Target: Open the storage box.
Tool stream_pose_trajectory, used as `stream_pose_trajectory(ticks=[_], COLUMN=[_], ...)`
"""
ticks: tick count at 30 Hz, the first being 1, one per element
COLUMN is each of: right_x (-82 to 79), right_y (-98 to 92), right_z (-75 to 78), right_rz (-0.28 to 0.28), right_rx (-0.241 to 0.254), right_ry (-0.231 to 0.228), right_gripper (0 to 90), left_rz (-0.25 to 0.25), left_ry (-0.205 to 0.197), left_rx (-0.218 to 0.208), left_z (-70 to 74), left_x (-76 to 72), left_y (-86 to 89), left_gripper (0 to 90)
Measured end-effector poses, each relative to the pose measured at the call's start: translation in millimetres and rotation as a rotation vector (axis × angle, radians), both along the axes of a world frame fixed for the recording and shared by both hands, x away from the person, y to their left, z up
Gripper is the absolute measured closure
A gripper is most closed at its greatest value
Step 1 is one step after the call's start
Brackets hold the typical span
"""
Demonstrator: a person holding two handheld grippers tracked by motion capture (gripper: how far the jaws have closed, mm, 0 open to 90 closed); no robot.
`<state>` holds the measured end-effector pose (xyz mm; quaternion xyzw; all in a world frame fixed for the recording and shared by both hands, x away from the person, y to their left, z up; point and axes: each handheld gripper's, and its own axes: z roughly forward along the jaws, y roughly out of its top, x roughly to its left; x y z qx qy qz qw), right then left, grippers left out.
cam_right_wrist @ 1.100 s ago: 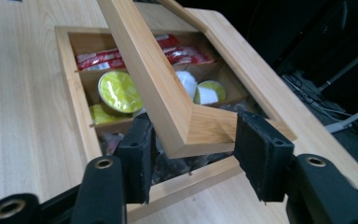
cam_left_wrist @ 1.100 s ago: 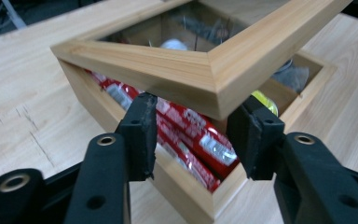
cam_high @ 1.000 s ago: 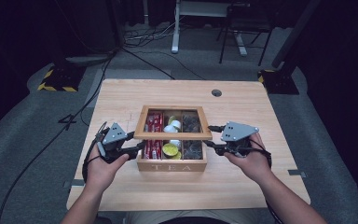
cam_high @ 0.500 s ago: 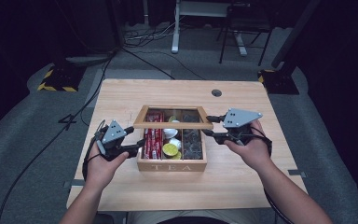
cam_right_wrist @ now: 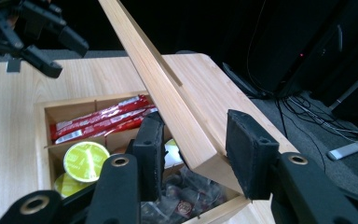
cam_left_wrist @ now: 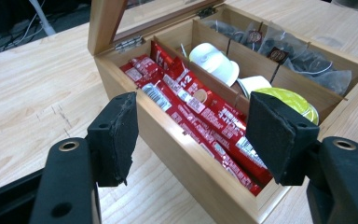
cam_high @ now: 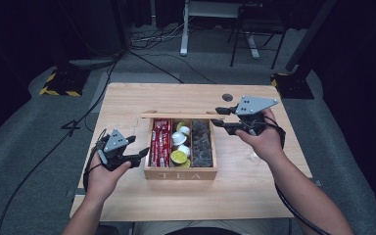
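A wooden tea box stands mid-table with its lid raised nearly upright at the far side. Inside lie red sachets, white and green pods and dark tea bags. My right gripper has been closing its jaws and is shut on the lid's right end, which sits between its jaws. My left gripper stands open by the box's left wall, its jaws just opened. In the left gripper view the pads straddle that wall without touching it, with the red sachets beyond.
A round hole sits in the tabletop behind the box. Cables, yellow-black striped blocks and furniture legs lie on the dark floor beyond the far edge. Bare wood surrounds the box on every side.
The right hand has risen and moved away with the lid, swinging it from low over the box to nearly upright. The left gripper's jaws have spread apart beside the box.
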<state>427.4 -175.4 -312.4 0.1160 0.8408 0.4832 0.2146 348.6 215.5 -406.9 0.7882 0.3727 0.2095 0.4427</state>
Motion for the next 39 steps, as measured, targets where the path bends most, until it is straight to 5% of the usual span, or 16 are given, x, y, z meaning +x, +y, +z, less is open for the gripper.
stream_pose_trajectory(ticks=[26, 33, 39], right_x=[74.0, 98.5, 111.2], right_y=[1.5, -1.6, 5.0], right_z=[10.0, 7.5, 5.2], right_rz=[-0.096, -0.141, -0.178], right_rx=[0.103, 0.151, 0.126], right_ry=[0.014, 0.052, 0.052], right_gripper=[57.3, 60.9, 65.5], left_rz=[0.117, 0.113, 0.101], left_ry=[0.088, 0.093, 0.097], left_rx=[-0.015, -0.014, -0.019], left_z=[-27.6, -28.2, -29.2], left_x=[-25.3, -23.7, -18.8], left_y=[34.6, 34.3, 31.8], left_gripper=[29.9, 29.8, 29.8])
